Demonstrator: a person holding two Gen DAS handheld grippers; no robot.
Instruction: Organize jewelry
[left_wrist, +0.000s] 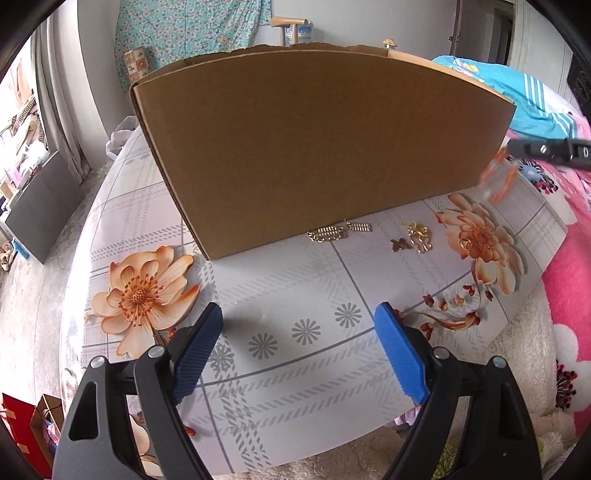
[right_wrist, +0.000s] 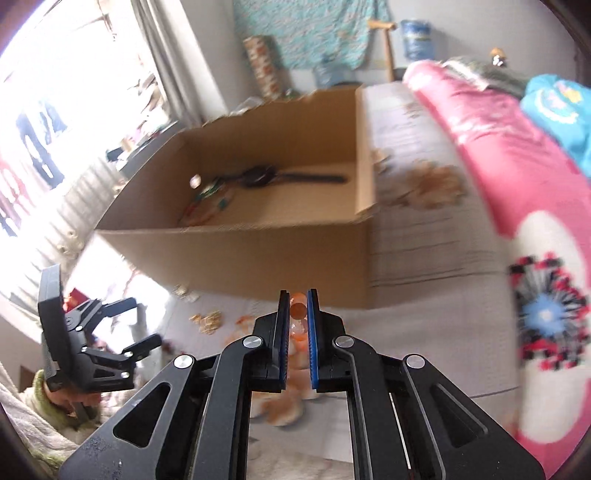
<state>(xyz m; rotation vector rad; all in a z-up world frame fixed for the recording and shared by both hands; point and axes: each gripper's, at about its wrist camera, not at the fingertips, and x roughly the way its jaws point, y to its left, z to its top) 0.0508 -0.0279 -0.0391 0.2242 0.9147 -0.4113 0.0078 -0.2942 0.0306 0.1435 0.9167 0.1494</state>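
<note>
While jaws pinch orange bracelet (right_wrist: 298, 314) — box (left_wrist: 314, 147) rim near

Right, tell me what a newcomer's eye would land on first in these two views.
The big open cardboard box dominates, standing in the middle of the flower-printed table cover, with small gold jewelry pieces scattered at the foot of its near wall. Next comes the right gripper, shut on a small orange beaded piece in front of the box. The left gripper hangs open and empty over the cover.
</note>
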